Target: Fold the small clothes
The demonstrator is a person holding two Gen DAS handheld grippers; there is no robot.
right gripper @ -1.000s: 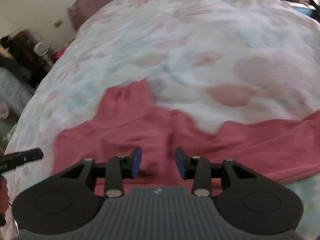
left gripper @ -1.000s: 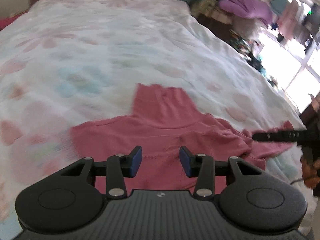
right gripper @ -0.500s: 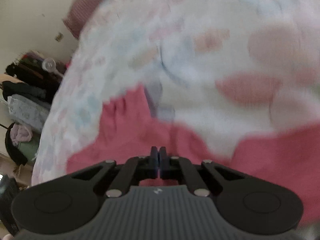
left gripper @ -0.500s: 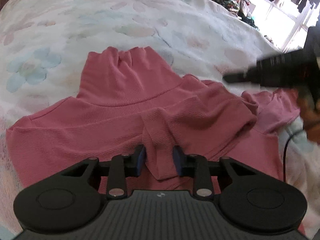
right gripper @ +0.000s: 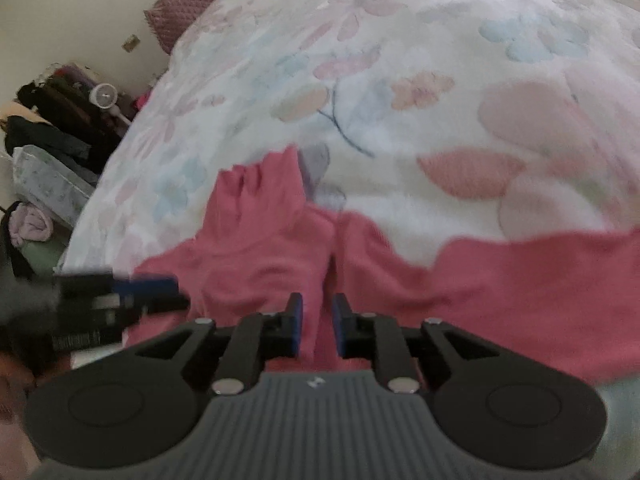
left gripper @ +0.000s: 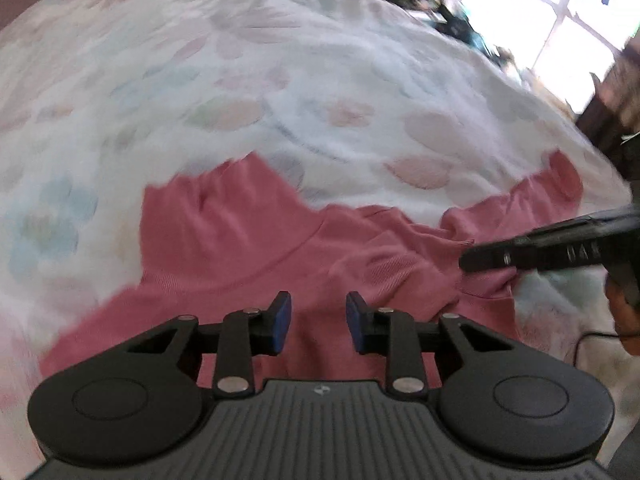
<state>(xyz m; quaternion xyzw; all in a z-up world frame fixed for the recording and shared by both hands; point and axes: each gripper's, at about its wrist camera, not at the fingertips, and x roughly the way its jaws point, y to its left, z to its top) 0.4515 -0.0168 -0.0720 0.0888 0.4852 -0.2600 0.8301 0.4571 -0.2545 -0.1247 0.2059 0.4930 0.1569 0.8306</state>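
Observation:
A small pink high-neck top (left gripper: pixel 248 240) lies spread on a floral bedspread (left gripper: pixel 280 80), collar pointing away, one sleeve stretched to the right. My left gripper (left gripper: pixel 318 322) is open and empty just above the top's body. My right gripper (right gripper: pixel 317 328) is open, jaws narrowly apart, with a raised ridge of the pink top (right gripper: pixel 280 248) between them but not pinched. The right gripper also shows in the left wrist view (left gripper: pixel 560 246) over the sleeve. The left gripper shows blurred in the right wrist view (right gripper: pixel 116 300).
A pink pillow (right gripper: pixel 192 4) lies at the head of the bed. Piled clothes and bags (right gripper: pixel 48 152) stand on the floor left of the bed. A bright window (left gripper: pixel 560 12) and clutter are beyond the bed's far right edge.
My left gripper let go of the fabric fold it was closing on and opened wider. My right gripper went from shut to slightly open. Both views pulled back from the top.

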